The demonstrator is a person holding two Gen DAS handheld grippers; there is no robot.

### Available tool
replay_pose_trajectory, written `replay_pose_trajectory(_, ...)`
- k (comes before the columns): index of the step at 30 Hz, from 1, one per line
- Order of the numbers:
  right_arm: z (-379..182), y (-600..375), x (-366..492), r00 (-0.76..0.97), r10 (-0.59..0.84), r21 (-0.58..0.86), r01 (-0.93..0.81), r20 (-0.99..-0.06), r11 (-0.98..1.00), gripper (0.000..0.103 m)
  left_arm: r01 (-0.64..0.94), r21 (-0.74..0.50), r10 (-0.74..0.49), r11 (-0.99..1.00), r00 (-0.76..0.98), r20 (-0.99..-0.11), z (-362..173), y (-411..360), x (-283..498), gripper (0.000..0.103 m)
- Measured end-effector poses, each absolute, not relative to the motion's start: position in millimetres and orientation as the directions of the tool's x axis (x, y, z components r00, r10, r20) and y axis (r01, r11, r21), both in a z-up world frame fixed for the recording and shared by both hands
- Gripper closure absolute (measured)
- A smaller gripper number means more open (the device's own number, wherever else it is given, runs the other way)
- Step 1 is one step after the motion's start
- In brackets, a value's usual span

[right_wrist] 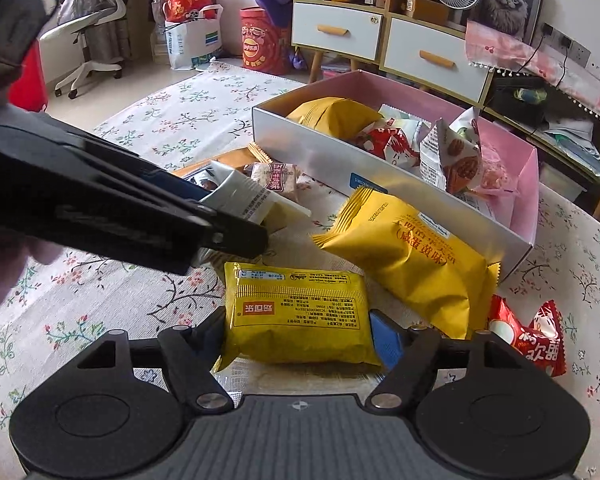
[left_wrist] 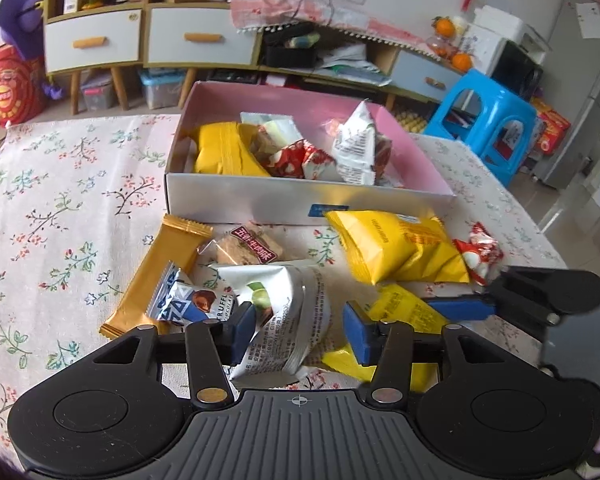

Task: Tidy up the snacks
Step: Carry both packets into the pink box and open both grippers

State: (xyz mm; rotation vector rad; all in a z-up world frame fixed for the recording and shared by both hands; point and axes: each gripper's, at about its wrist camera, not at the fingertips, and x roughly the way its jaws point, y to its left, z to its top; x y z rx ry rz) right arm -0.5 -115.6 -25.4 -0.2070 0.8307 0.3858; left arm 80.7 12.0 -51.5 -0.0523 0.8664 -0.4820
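Two grippers work over a flowered tablecloth [left_wrist: 60, 208] strewn with snacks, all in front of a pink-lined box [left_wrist: 236, 196]. From the left wrist view, the left gripper [left_wrist: 300, 330] has its blue pads parted around a silver packet [left_wrist: 284, 312]; the left pad touches the packet's side while the right pad stands clear of it, so the packet lies between the jaws without being pinched. Just left of that packet, nearer than the box, lie a small blue-and-white chocolate [left_wrist: 188, 300] and a long golden bar [left_wrist: 156, 276], and a brown biscuit [left_wrist: 248, 248] sits just before the box wall. Inside the box are a yellow bag [left_wrist: 224, 152], red sweets [left_wrist: 300, 160] and a white packet [left_wrist: 356, 148]. Right of the silver packet, the right gripper [left_wrist: 400, 312] reaches in over a small yellow pack [left_wrist: 404, 308]. From the right wrist view, the right gripper [right_wrist: 300, 340] straddles that small yellow pack [right_wrist: 300, 320], its blue pads [right_wrist: 386, 338] against the pack's two sides in a partly open grip. A bigger yellow bag [right_wrist: 408, 252] lies between this pack and the box [right_wrist: 340, 164], with red sweets [right_wrist: 536, 336] just to its right. The left gripper [right_wrist: 236, 232] crosses the left of this view, the silver packet [right_wrist: 244, 196] at its tip.
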Motion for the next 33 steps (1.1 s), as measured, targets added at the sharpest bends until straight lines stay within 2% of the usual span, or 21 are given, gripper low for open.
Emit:
replay_pose_trajectory(5, -24, -118, -6, 0.613, 0.252, -0.031, -0.412, -0.749, 0.911, 0.041, 0.311, -0.288, -0.418, 0.906, 0.539, -0.732, -55, 17, 88, 0.059)
replay_pose_trajectory(11, -17, -121, -3, 0.622, 0.256, -0.022, -0.403, -0.74, 0.915, 0.041, 0.3, -0.284, -0.408, 0.911, 0.553, -0.726, -49, 21, 85, 0.063)
replay_pose_trajectory(33, 20, -127, -2, 0.691, 0.294, 0.018, -0.377, -0.661, 0.926, 0.041, 0.27, -0.344, -0.436, 0.899, 0.613, -0.659, -9, 53, 78, 0.063)
